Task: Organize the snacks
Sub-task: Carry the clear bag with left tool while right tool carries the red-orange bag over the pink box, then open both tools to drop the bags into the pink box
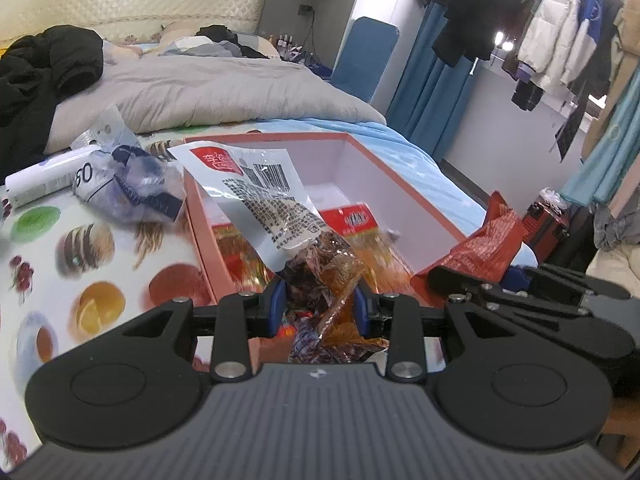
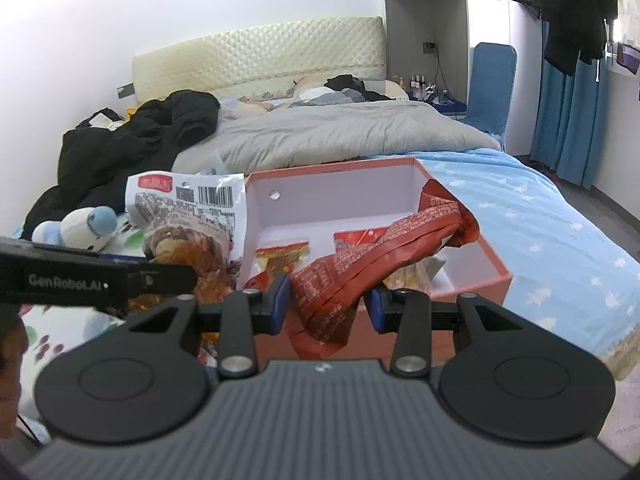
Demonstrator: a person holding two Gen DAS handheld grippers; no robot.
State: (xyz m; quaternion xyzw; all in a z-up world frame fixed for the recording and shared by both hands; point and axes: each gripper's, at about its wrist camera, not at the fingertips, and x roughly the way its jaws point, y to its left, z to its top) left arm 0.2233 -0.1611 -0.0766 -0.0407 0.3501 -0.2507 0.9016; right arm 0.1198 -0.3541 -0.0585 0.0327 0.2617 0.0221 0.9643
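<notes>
An open orange box (image 1: 400,184) (image 2: 496,264) with a pale lining lies on the bed, with small red-topped snack packets (image 1: 356,220) (image 2: 284,252) on its floor. My left gripper (image 1: 320,300) is shut on a clear snack bag (image 1: 272,196) with a white label end, held over the box's near left corner. My right gripper (image 2: 326,300) is shut on a red snack bag (image 2: 360,264), which hangs over the box's near edge. The red snack bag (image 1: 484,248) and the right gripper's fingers also show at the right of the left wrist view. The clear snack bag (image 2: 192,216) shows left of the box in the right wrist view.
A printed cloth (image 1: 80,260) with food pictures covers the bed left of the box. On it lie a bluish plastic bag (image 1: 136,188) and a white tube (image 1: 44,180). A grey duvet (image 2: 340,132), black clothes (image 2: 132,140) and a plush toy (image 2: 80,228) sit behind. Hanging coats (image 1: 560,32) fill the right.
</notes>
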